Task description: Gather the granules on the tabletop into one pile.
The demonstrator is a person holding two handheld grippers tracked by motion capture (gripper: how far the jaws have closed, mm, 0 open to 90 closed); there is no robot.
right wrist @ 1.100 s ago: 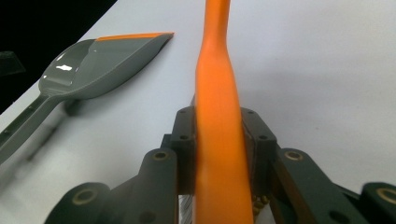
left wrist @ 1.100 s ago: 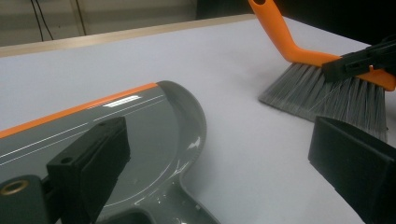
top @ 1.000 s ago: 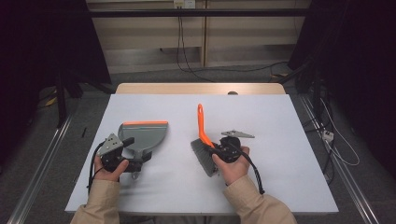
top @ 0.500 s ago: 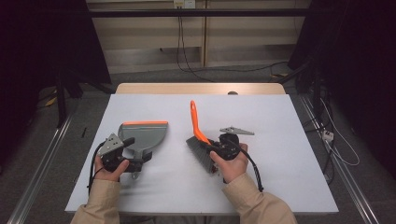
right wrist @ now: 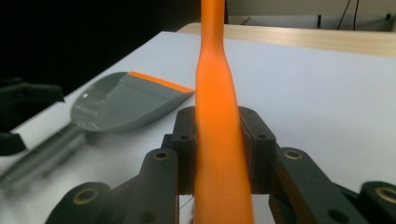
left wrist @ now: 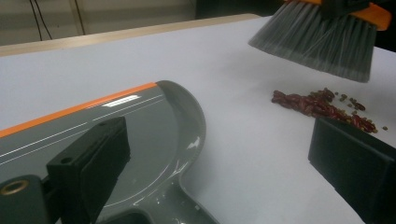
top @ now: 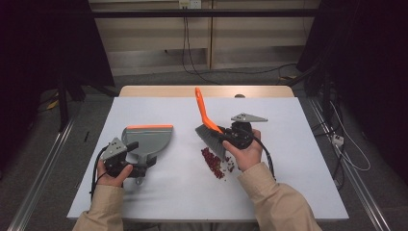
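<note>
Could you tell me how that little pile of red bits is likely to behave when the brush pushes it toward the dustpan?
The red bits lie loose as many small pieces, so they will probably scatter rather than move as one. Some look rounded and may roll past the dustpan. The brush has soft splayed bristles, which would likely bend and let a few slip under.

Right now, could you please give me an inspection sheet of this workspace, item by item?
Surface: white table, flat, wooden strip along its far edge.
Job's things: grey dustpan with orange lip lying flat; brush with orange handle, its bristles lifted off the table above a small pile of red beans.
Clutter: nothing seen.
Grippers: right hand-held gripper shut on the brush handle; left hand-held gripper open, by the dustpan's handle end.
Cables: one trails from each gripper; more run along the floor behind the table.
Surroundings: dark curtains at both sides, pale wall behind.
</note>
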